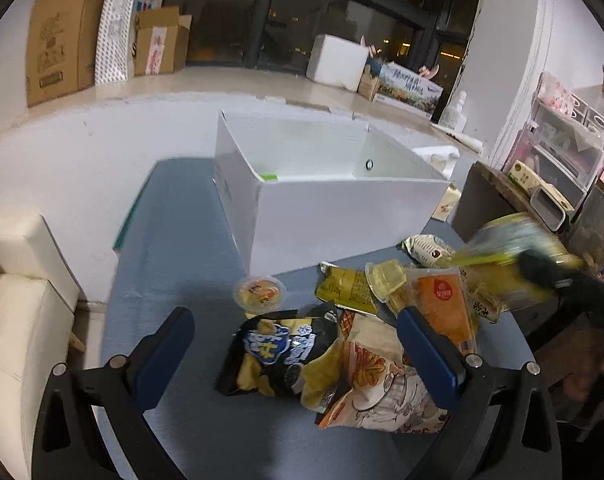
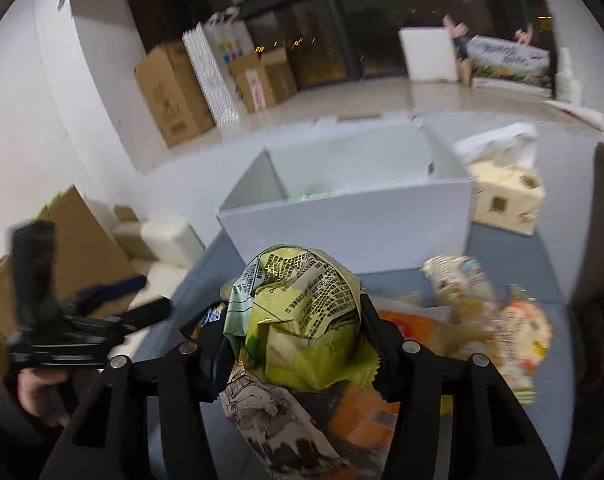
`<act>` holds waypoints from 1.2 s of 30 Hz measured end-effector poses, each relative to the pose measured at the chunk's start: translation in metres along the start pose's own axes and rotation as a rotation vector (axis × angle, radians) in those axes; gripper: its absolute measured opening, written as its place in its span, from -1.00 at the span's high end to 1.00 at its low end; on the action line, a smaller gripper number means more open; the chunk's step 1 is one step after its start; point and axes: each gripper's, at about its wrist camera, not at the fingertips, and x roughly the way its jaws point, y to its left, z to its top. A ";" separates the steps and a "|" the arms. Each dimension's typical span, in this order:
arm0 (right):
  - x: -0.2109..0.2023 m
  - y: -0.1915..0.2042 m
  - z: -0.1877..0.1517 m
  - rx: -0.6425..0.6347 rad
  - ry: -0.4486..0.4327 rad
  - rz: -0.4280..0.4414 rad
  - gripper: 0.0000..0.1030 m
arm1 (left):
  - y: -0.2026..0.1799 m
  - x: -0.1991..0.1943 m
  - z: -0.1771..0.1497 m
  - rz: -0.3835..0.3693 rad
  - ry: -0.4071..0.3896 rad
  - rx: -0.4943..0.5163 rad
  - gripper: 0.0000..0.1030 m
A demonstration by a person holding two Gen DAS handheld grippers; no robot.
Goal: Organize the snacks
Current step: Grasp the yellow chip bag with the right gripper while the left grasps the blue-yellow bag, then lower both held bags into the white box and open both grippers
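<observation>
My left gripper (image 1: 296,344) stands open above the snack pile on the blue-grey table (image 1: 174,248). A black and blue chip bag (image 1: 274,356) and a cream cartoon-printed bag (image 1: 381,380) lie between its fingers, apart from the pads. My right gripper (image 2: 298,340) is shut on a crumpled yellow-green snack bag (image 2: 302,320), held off the table in front of the white box (image 2: 341,216). In the left wrist view that yellow-green bag (image 1: 513,240) is a blur at the right. The white box (image 1: 333,184) is open-topped, with something green low inside.
A jelly cup (image 1: 259,292), a yellow packet (image 1: 345,288) and an orange packet (image 1: 445,308) lie near the box. A tissue pack (image 2: 505,196) sits right of the box. A brown board (image 1: 485,204) stands at the right, and a cream seat (image 1: 18,312) at the left.
</observation>
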 end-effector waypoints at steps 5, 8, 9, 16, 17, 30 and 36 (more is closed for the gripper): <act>-0.039 -0.009 -0.002 0.025 -0.060 -0.031 -0.15 | -0.001 0.038 -0.003 -0.012 0.096 0.000 -1.00; -0.053 -0.017 -0.008 0.049 -0.095 -0.051 -0.15 | 0.005 0.059 -0.009 -0.016 0.165 -0.026 -0.99; -0.055 -0.021 -0.009 0.059 -0.094 -0.053 -0.15 | 0.006 0.063 -0.011 -0.015 0.175 -0.034 -0.99; -0.055 -0.030 -0.018 0.088 -0.073 -0.058 -0.15 | 0.012 0.072 -0.021 -0.002 0.192 -0.038 -0.47; -0.054 -0.029 -0.019 0.084 -0.070 -0.062 -0.15 | 0.011 0.071 -0.021 -0.007 0.189 -0.026 -0.39; -0.048 -0.027 -0.021 0.088 -0.062 -0.050 -0.15 | -0.009 0.004 0.002 -0.064 0.024 0.047 -0.20; -0.046 -0.027 -0.015 0.103 -0.082 -0.026 -0.15 | -0.029 -0.029 0.031 -0.086 -0.092 0.117 -0.20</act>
